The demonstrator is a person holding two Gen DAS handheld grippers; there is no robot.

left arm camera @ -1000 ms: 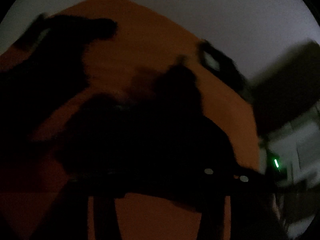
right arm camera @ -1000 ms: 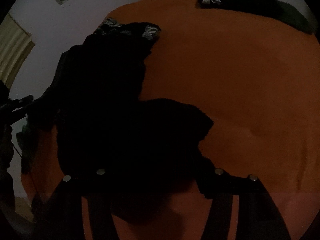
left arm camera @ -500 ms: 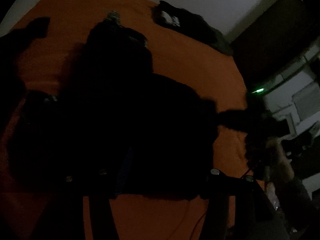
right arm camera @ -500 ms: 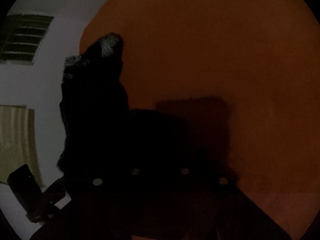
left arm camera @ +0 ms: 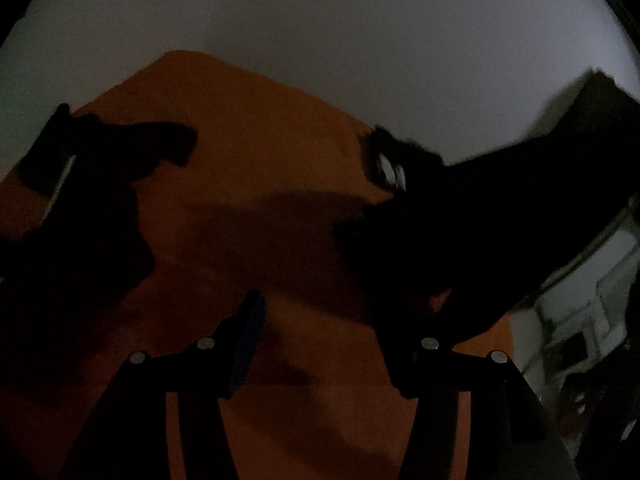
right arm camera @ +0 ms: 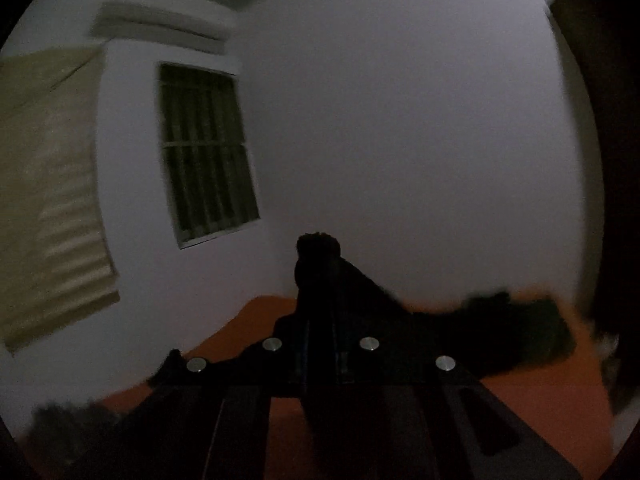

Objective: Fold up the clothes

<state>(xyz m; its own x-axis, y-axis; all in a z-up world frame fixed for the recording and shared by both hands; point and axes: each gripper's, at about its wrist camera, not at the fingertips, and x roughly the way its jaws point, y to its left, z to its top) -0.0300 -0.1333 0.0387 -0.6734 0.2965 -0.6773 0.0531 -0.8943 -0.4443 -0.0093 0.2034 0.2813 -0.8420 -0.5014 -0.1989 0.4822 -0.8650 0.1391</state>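
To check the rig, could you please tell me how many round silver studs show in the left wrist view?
4: two studs lower left in the picture, two lower right; the dark cloth may hide others.

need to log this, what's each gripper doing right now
left gripper: open, nothing between its fingers.
right gripper: shut on the black garment.

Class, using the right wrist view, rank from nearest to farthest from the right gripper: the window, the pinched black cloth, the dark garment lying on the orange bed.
1. Pinched black cloth, between the gripper's fingers.
2. Dark garment, lower right on the orange bed.
3. Window, upper left wall.
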